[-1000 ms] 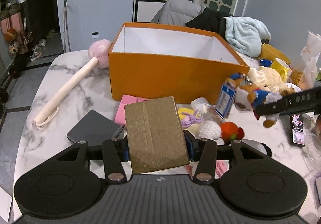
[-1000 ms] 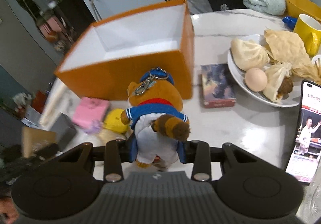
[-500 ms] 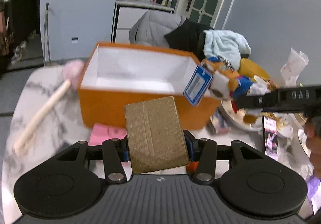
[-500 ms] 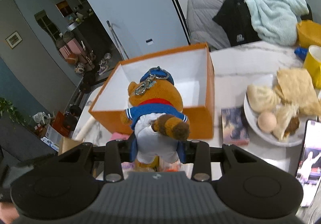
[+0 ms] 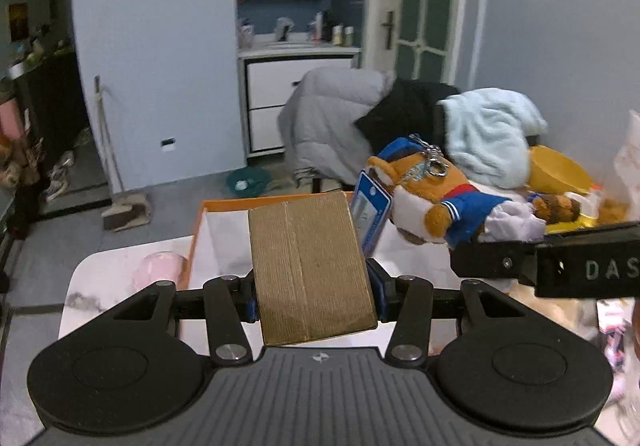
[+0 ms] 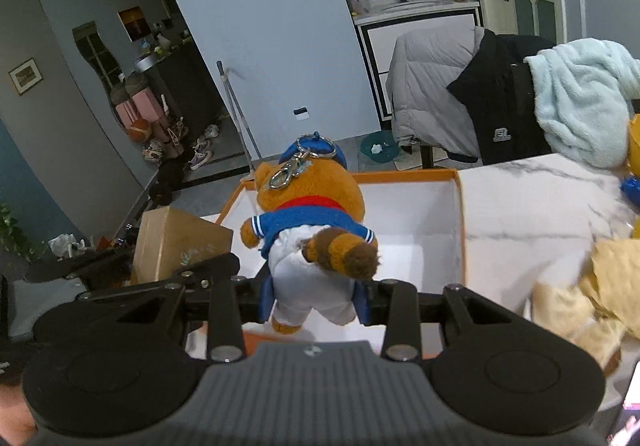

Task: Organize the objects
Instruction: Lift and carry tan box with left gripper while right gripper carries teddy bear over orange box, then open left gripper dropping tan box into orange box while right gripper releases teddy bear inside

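Two grippers are in view, and we see each one carrying something above the open orange cardboard box with white inside walls [image 6: 400, 214]. In the left wrist view, our left gripper [image 5: 312, 286] sits at lower centre of the frame, its fingers [image 5: 378, 288] clamped on the sides of a small brown corrugated cardboard box [image 5: 310, 266], which covers most of the orange box behind it; only an orange edge and a strip of white wall show at centre left. In the right wrist view, our right gripper [image 6: 314, 298] at lower centre has its fingers [image 6: 266, 300] closed on the white trousers of an orange plush bear keychain in a blue sailor jacket and blue cap [image 6: 312, 230], its metal clip at the head end pointing away from the camera. That toy hangs over the near part of the orange box's opening. At centre right of the left wrist view the same bear lies sideways, a blue tag [image 5: 370, 214] dangling just beside the brown box. The white marbled counter [image 6: 520, 206] shows right of the orange box.
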A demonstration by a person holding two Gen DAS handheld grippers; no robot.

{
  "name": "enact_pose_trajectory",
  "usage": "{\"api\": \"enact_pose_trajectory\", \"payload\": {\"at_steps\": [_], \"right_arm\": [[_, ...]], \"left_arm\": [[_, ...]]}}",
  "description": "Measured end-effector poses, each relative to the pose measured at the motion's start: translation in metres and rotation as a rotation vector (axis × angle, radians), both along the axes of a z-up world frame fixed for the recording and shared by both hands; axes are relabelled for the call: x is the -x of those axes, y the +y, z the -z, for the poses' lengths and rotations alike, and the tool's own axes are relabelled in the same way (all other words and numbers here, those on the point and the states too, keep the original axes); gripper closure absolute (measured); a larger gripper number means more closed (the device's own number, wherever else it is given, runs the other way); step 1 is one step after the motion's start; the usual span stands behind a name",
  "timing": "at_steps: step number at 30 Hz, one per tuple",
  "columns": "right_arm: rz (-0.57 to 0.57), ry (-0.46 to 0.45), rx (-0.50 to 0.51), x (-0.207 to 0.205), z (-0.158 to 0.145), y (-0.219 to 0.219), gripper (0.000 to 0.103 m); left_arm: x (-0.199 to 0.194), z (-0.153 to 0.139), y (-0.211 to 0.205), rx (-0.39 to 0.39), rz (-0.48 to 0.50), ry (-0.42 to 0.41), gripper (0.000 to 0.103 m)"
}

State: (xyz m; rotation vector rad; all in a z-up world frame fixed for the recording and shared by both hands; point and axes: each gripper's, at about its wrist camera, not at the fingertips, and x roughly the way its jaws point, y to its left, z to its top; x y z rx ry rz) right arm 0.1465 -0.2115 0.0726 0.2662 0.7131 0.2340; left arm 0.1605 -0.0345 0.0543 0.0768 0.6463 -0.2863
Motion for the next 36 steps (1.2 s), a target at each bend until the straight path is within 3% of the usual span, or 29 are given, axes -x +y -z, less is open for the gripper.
{"api": "enact_pose_trajectory", "payload": {"at_steps": [3, 13, 20, 24, 27, 29, 31, 36], "right_arm": [[0.021, 0.054, -0.024, -0.027, 0.012, 0.008, 0.063], [0.084, 0.210, -0.022, -0.075, 0.075, 0.022, 0.063], [0.067, 0.272, -0.028, -0.087, 0.100, 0.034, 0.063], [0.056, 0.313, -0.065, -0.089, 0.115, 0.038, 0.063], [0.056, 0.317, -0.100, -0.087, 0.120, 0.039, 0.057], [0.071, 0.328, -0.112, -0.086, 0.121, 0.038, 0.045], [0.076, 0.322, -0.104, -0.087, 0.121, 0.035, 0.043], [0.078, 0.287, -0.093, -0.080, 0.115, 0.032, 0.043]], "left_arm": [[-0.018, 0.011, 0.002, 0.020, -0.017, 0.036, 0.046], [-0.045, 0.059, 0.001, -0.137, -0.056, 0.154, 0.046], [-0.053, 0.077, 0.010, -0.182, -0.070, 0.217, 0.046], [-0.048, 0.083, 0.004, -0.267, -0.033, 0.195, 0.046], [-0.049, 0.081, 0.003, -0.274, -0.038, 0.198, 0.045], [-0.051, 0.080, 0.000, -0.293, -0.043, 0.197, 0.037], [-0.050, 0.080, 0.000, -0.314, -0.054, 0.182, 0.027], [-0.046, 0.074, 0.007, -0.257, -0.037, 0.164, 0.025]]}}
